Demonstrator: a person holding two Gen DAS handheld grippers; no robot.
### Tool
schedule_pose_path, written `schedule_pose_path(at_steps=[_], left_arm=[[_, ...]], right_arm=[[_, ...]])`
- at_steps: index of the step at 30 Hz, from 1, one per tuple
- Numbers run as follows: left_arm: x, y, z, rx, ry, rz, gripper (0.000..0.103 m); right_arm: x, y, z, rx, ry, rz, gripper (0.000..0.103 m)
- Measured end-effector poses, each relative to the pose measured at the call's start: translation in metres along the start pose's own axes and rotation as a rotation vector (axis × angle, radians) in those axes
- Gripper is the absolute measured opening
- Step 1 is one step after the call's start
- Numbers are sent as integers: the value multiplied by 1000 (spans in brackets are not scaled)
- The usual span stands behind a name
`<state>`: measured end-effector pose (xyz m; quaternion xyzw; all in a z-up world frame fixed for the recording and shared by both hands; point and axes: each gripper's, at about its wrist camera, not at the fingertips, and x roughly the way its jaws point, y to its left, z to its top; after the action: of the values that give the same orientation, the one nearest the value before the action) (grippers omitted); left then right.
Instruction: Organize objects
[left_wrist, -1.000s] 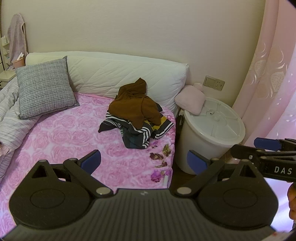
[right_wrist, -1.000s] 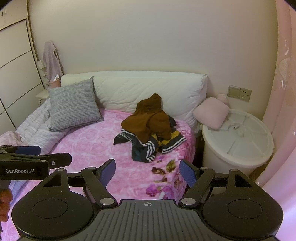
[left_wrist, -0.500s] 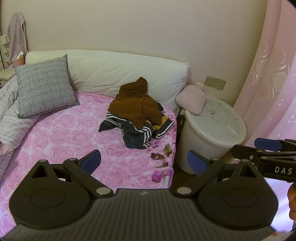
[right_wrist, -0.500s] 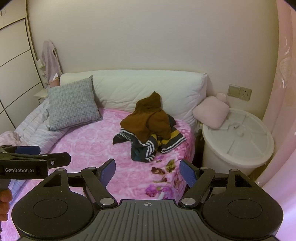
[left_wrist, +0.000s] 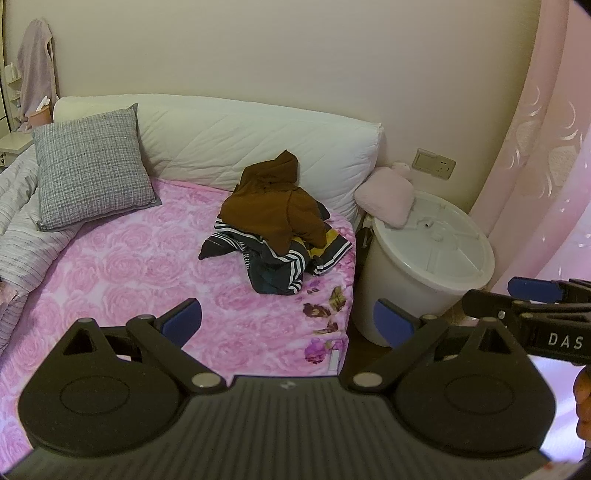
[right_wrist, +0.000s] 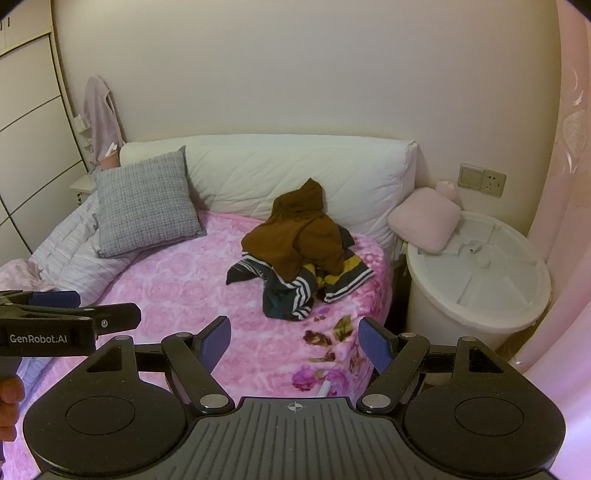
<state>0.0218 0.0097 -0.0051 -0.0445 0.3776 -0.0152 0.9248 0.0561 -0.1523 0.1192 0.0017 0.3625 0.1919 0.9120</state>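
both hand-held grippers are held above the foot of the bed (left_wrist: 110, 266), and neither touches anything. the left hand-held gripper (left_wrist: 288, 325) has its blue pads wide apart with nothing between them, and the right hand-held gripper (right_wrist: 295, 341) is also spread and carries nothing. the things to organize seem to be the pile of clothes (left_wrist: 275, 225): a brown hooded top (right_wrist: 295, 229) lies crumpled over a dark striped garment (right_wrist: 291, 291), near the right edge of the pink rose blanket and just in front of the long white bolster (right_wrist: 295, 166). compared with one second ago the change is small: in both views the pile and the grey pillow (left_wrist: 92, 166) have drifted a little to the side and the pile stands a bit larger, so the grippers have moved slightly closer and turned a little, while the spread of the fingers is the same as before. i judge this as the approach step, with the task hardly started, because the clothes are still in one heap and no garment is lifted. beside the bed stands a white lidded bucket (right_wrist: 480, 288), and a small pink cushion (right_wrist: 424, 221) rests on its lid against the bolster; i cannot tell if they belong to the task. the next move probably needs a long reach forward and down to the brown top, and soft cloth may drag the striped garment along with it.
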Motion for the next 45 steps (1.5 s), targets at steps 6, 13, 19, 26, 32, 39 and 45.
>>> schedule_pose_path(at_steps=[6,13,19,26,32,39,45], left_arm=[[2,2,2,-3,-1,-1,98],[7,7,6,-18,6,7,98],[16,13,9,-30,15,15,98],[33,19,13,-40,42,26,98],[58,23,24,-47,70,35,98],[100,27,42,-62,106,40,98],[147,33,63,-80,148,58,98]], right_arm=[[1,0,3,-2,2,-1,73],[8,2,7,-10,8,2,73],[18,3,11,-16,27,10,73],[36,-2,15,-7,57,31,73],[60,-5,26,-17,81,45,73],[99,-14,44,-40,111,74,73],[146,-30,61,-52,156,90,73]])
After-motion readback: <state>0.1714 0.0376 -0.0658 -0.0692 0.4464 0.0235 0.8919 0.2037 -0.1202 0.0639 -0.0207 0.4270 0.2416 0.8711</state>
